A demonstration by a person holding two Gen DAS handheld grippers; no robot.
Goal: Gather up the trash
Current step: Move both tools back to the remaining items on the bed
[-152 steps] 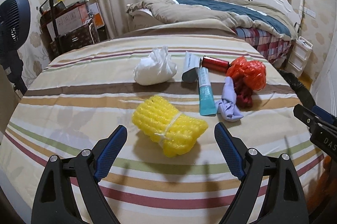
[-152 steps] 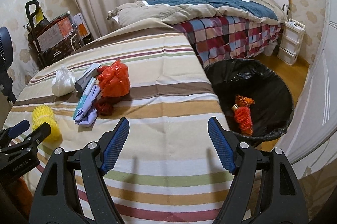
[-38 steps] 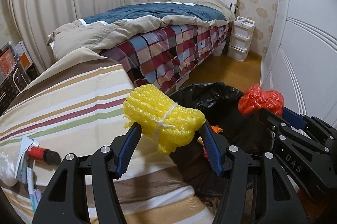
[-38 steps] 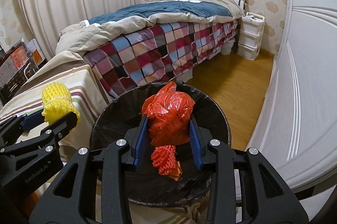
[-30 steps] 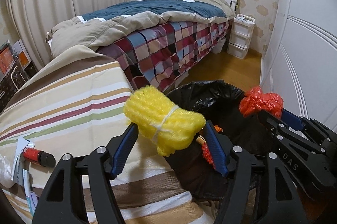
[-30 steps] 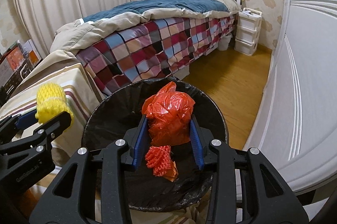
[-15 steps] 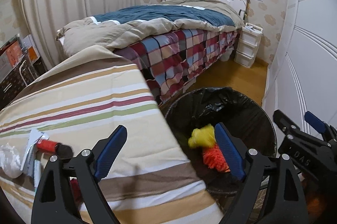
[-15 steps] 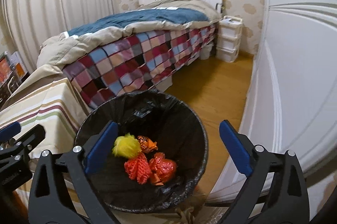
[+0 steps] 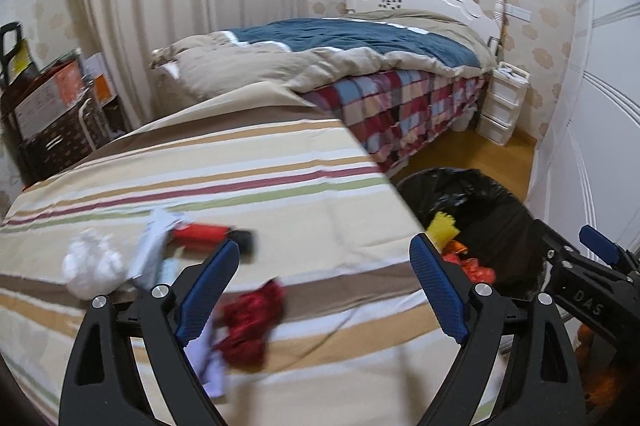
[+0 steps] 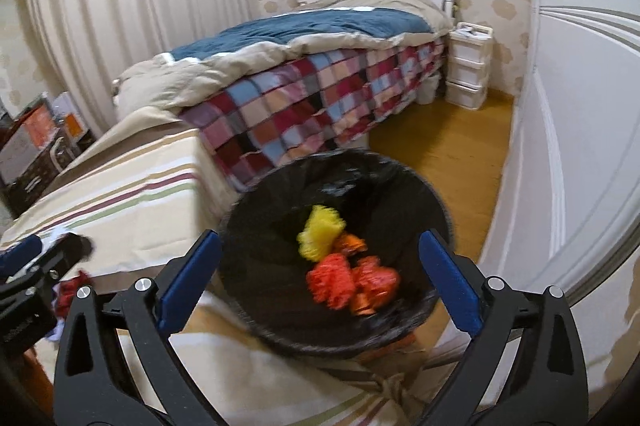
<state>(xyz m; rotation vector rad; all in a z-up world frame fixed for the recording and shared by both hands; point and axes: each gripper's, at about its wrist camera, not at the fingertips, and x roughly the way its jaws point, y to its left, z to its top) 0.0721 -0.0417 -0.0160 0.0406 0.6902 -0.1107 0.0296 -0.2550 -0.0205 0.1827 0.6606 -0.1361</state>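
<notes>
Dropped since a second earlier: yellow netting (image 10: 320, 232) and red bag (image 10: 376, 280), both lying in the black bin (image 10: 256, 226). Left gripper (image 9: 324, 282) over the striped bed (image 9: 240, 181), right gripper (image 10: 320, 282) over the bin, both tilted downward. Jaws just opened wide, gripping nothing.

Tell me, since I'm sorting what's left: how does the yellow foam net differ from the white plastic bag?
The yellow foam net lies inside the black bin, already collected; the white plastic bag sits on the striped bedcover, not yet collected. The net is bright yellow, the bag white. Both are soft, crumpled trash, and neither is in a claw.
</notes>
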